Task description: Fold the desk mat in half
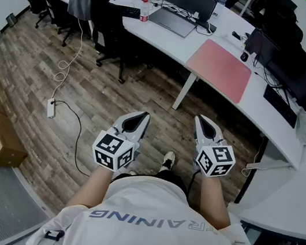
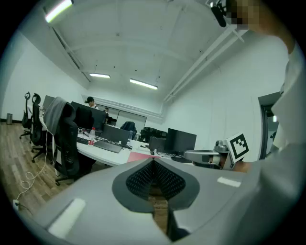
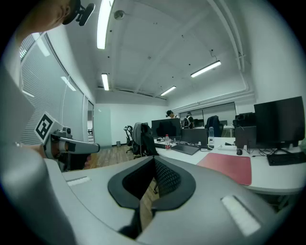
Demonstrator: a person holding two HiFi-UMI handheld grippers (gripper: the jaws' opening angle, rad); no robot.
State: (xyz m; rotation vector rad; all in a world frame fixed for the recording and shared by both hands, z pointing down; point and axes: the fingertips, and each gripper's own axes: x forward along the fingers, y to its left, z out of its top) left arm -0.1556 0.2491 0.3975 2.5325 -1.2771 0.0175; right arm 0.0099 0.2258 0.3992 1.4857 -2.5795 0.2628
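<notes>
Left hand-held gripper (image 1: 141,116): pressed together, empty | right hand-held gripper (image 1: 201,121): likewise | desk mat (image 1: 220,68): flat, well apart

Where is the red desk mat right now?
In the head view the pinkish-red rectangular desk mat lies flat on the curved white desk, right of centre, between the grey laptop and the black monitors.
</notes>
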